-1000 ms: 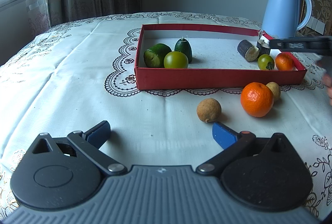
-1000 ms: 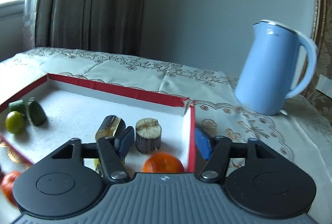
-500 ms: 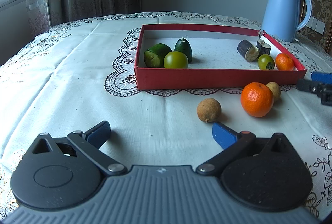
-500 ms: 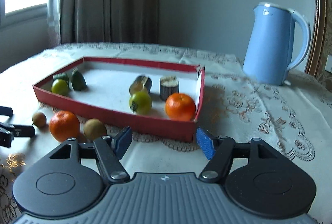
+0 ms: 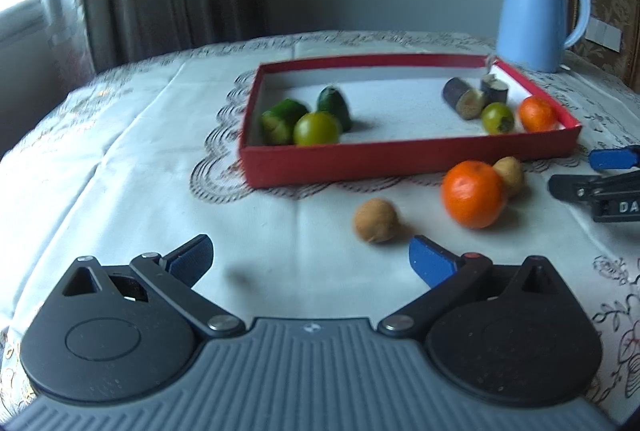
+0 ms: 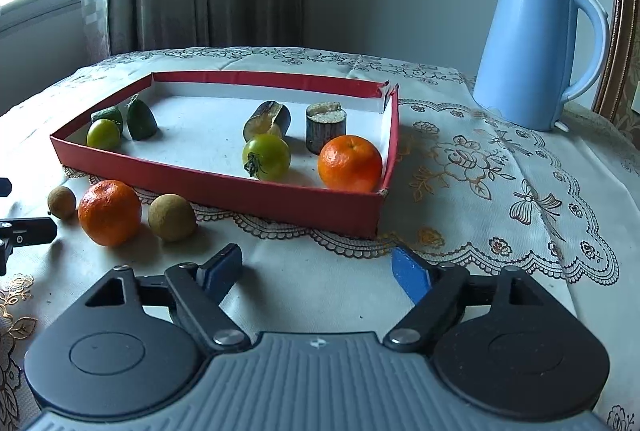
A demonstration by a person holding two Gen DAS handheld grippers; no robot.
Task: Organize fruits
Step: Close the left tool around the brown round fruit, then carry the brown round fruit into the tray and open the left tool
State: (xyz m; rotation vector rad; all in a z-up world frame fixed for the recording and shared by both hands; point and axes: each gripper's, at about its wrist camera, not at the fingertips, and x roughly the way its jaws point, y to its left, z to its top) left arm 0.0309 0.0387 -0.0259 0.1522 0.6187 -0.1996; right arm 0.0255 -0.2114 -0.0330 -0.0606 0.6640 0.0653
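A red tray [image 5: 400,159] [image 6: 224,187] holds green fruits [image 5: 316,129] at its left end, and two dark cut pieces [image 6: 326,129], a green tomato [image 6: 266,157] and a small orange [image 6: 349,163] [image 5: 537,114] at its right. On the cloth in front lie an orange [image 5: 473,194] [image 6: 109,212] and two brown fruits [image 5: 375,220] [image 6: 172,217]. My left gripper [image 5: 310,259] is open and empty, just short of the nearer brown fruit. My right gripper [image 6: 316,269] is empty, its jaws opening, near the tray's right corner.
A light blue kettle [image 6: 536,47] [image 5: 536,11] stands behind the tray's right end. An embroidered white tablecloth [image 6: 500,171] covers the table. Curtains and a window lie at the back left. The right gripper's tips [image 5: 600,175] show at the left wrist view's right edge.
My right gripper drew back from above the tray's right end to the cloth in front of it, and its jaws widened. The left view shifted slightly.
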